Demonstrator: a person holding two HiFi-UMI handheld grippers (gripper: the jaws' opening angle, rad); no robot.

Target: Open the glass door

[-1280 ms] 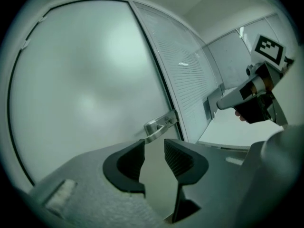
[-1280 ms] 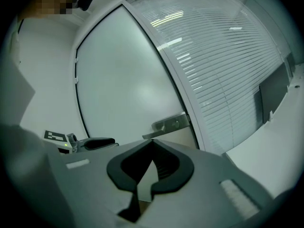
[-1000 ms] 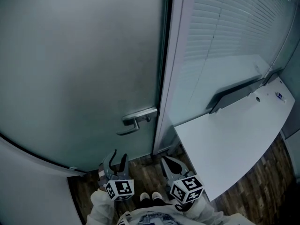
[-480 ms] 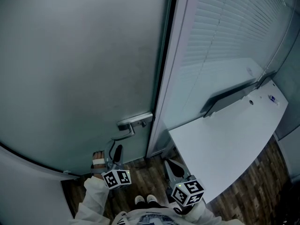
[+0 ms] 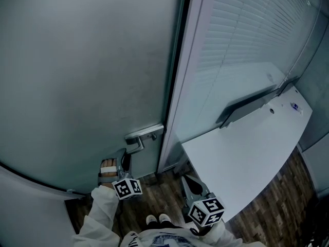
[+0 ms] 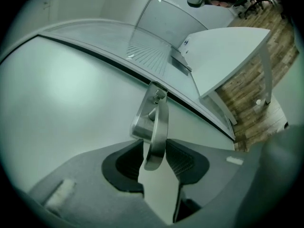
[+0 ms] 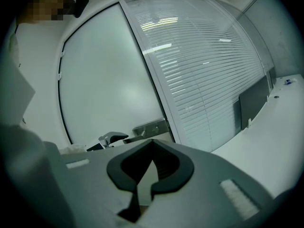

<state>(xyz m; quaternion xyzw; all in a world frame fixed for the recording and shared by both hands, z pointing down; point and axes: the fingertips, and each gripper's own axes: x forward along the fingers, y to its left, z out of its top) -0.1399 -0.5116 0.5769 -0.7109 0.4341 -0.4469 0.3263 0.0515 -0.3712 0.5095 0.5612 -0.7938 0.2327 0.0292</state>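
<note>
Left gripper (image 5: 123, 161) is up at the door handle (image 5: 140, 140), its two jaws standing on either side of the free end of the metal lever (image 6: 156, 132). They have just been closing in on it. The left gripper view shows the lever's tip hanging between the dark pads (image 6: 183, 160) with only a sliver of gap on each side, so the pads are not yet pressing on it. A hand (image 5: 107, 169) holds this gripper low against the door, and its marker cube (image 5: 127, 188) faces up towards the head camera.

Right gripper (image 5: 186, 181) hangs back from the door, well apart from the handle and near the front corner of the white desk (image 5: 241, 158). Its jaws are together at the tips, with nothing between them.

The glass door (image 5: 92, 76) is frosted and lies flush against its frame (image 5: 177, 86). The handle sits near the door's right edge, low in the head view, on a metal plate (image 5: 145, 133) just beside the frame. The lever runs from that plate towards the left.

Right of the frame is a glass partition with slatted blinds (image 5: 247, 35) behind it, and the desk butts against it. Dark wooden floor (image 5: 164, 194) shows below, with the toes of two shoes (image 5: 158, 219) between the grippers.
</note>
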